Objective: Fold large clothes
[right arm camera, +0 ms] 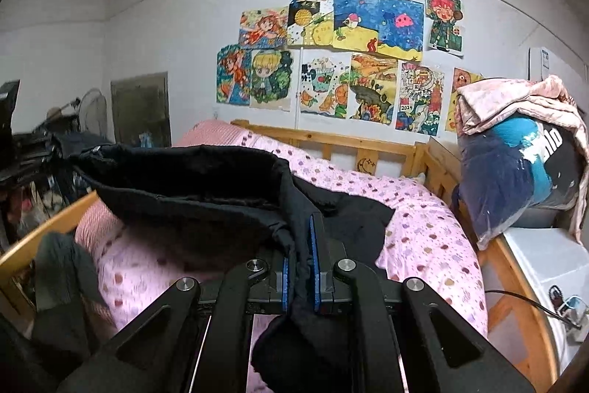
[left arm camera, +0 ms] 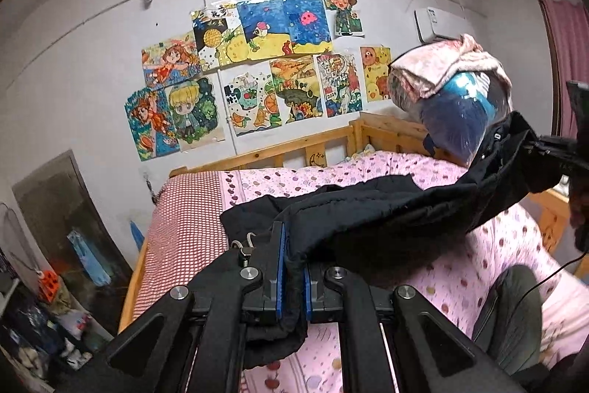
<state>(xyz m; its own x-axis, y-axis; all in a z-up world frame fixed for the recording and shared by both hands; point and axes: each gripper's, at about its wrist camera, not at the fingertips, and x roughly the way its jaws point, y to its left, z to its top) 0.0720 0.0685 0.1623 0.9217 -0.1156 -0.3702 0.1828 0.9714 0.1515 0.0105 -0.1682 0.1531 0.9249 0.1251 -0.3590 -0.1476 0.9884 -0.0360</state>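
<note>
The left gripper (left arm camera: 292, 258) and right gripper (right arm camera: 302, 258) are each pinching an edge of the black coat (left arm camera: 386, 209), holding it stretched above the bed (left arm camera: 368, 172). No fold is showing yet; laying it flat and folding are both remaining.

We see a large black padded fabric garment (left arm camera: 386, 209) stretched in the air above the bed, its far part sagging onto it.
</note>
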